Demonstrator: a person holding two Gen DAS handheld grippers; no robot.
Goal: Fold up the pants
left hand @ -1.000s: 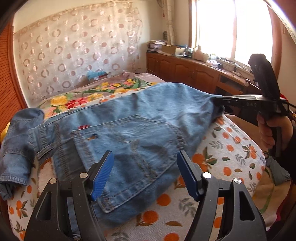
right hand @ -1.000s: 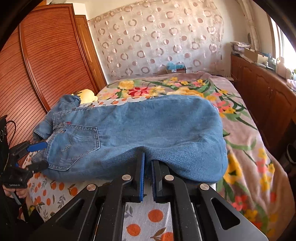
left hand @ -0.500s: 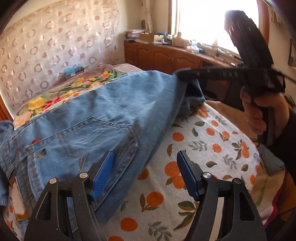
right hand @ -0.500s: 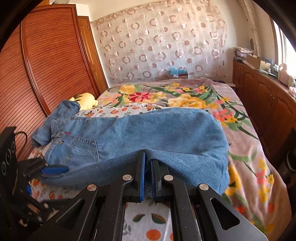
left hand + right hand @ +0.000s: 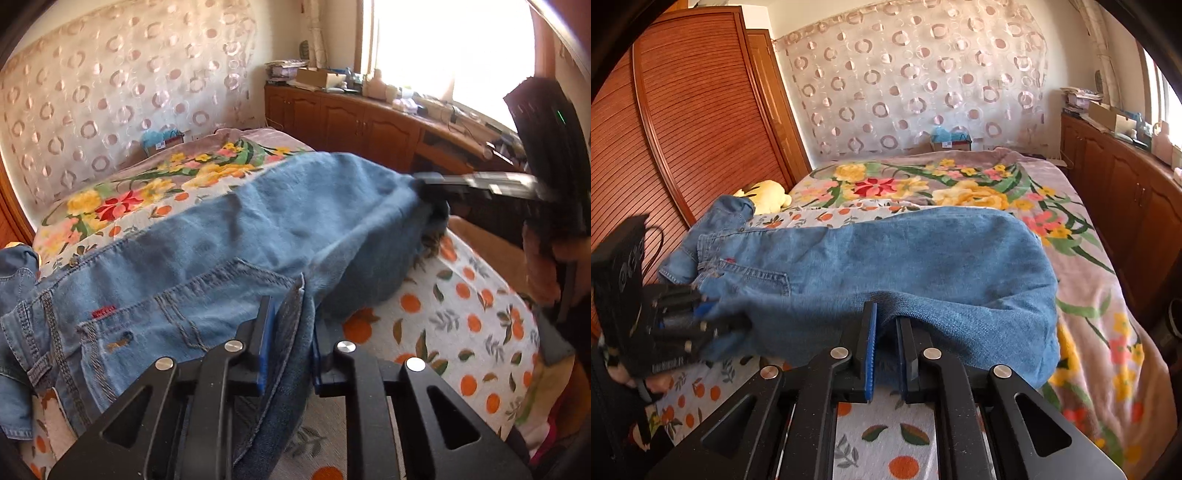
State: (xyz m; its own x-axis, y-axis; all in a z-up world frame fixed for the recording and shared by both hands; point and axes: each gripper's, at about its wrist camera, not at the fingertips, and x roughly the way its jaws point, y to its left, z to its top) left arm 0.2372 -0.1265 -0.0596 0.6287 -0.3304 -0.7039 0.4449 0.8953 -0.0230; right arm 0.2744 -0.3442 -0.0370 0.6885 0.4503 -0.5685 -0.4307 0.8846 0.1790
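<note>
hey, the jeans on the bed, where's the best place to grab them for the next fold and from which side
Take the jeans along the near edge, coming from the foot of the bed: that edge is doubled and lifts off the sheet. The right gripper pinches it near the folded end. The left gripper is closing on it by the back pocket, so the long edge should lift evenly.

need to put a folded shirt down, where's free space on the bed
Free: the flowered blanket beyond and right of the jeans, up to the cabinets. Also the orange-print sheet at the near edge. Crowded: the left side, with the waistband and yellow plush toy.
</note>
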